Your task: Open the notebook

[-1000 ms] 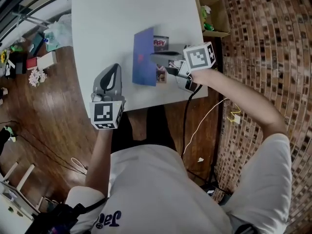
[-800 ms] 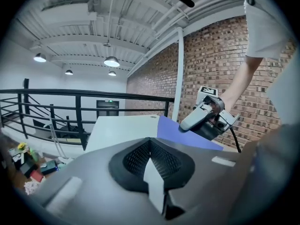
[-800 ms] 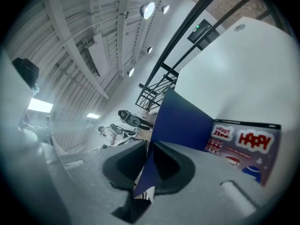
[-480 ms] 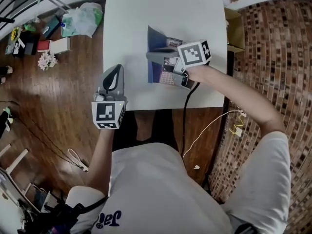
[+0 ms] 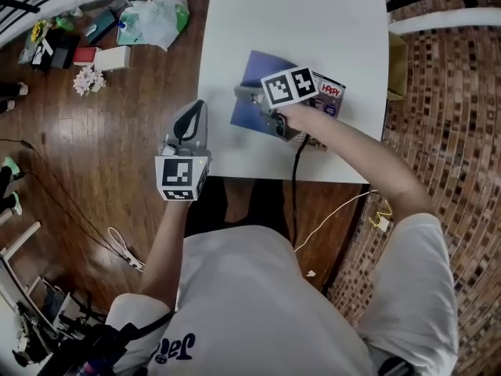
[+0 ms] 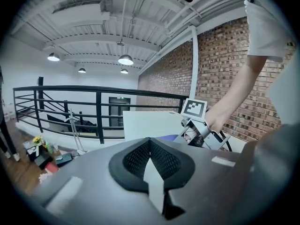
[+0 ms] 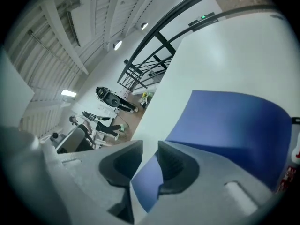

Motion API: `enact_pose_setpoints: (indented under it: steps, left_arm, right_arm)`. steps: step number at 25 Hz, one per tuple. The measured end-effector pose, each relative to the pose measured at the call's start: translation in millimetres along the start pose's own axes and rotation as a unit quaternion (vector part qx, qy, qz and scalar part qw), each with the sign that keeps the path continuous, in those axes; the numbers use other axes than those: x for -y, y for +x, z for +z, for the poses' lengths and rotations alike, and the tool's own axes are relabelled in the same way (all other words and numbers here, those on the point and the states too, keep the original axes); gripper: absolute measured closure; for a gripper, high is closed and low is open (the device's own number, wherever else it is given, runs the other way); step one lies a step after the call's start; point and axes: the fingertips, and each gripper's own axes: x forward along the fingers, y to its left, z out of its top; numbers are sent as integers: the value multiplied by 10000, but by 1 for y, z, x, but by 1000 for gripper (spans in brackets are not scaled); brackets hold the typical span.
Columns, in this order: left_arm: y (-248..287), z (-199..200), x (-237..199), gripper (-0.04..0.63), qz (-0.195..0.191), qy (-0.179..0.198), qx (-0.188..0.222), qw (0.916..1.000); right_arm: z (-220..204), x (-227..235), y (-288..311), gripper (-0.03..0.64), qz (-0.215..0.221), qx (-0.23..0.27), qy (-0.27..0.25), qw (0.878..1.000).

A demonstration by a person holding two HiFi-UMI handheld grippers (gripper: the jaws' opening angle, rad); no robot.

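Notebook with a blue card cover (image 5: pixel 252 92) lies on the white table (image 5: pixel 313 22), toward the table's 6 o'clock edge, with the cover swung over toward 9 o'clock. The right gripper (image 5: pixel 241 92) hangs at the cover's 9 o'clock edge. Its jaws have just been opening and stand partly apart. Blue shows through the gap, but the pads press on nothing. The left gripper (image 5: pixel 197 106) waits at the notebook's 8 o'clock, off the table over the wooden floor (image 5: pixel 94 171), jaws together and empty.

The cover looks bowed rather than flat, so the release probably goes best if the right gripper backs off toward 9 o'clock along the cover's edge without snagging it. A press from the closed left gripper could keep the cover from springing back.

The marker cube (image 5: pixel 286 86) and the hand hide the spine and most inner pages. Whether the printed sheet with red lettering (image 5: pixel 333 91) at 3 o'clock is the first page I cannot tell. Nor can I tell whether the cover rests on the table.
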Motion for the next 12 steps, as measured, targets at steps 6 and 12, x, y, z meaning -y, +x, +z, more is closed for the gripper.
enact_pose_setpoints:
  steps: [6, 12]
  left_arm:
    - [5, 0, -2, 579, -86, -13, 46, 10000]
    - [0, 24, 1, 579, -315, -11, 263, 9992]
  right_arm:
    - [-6, 13, 11, 626, -922, -205, -583, 9938]
    - [-8, 9, 12, 626, -1247, -205, -704, 9895]
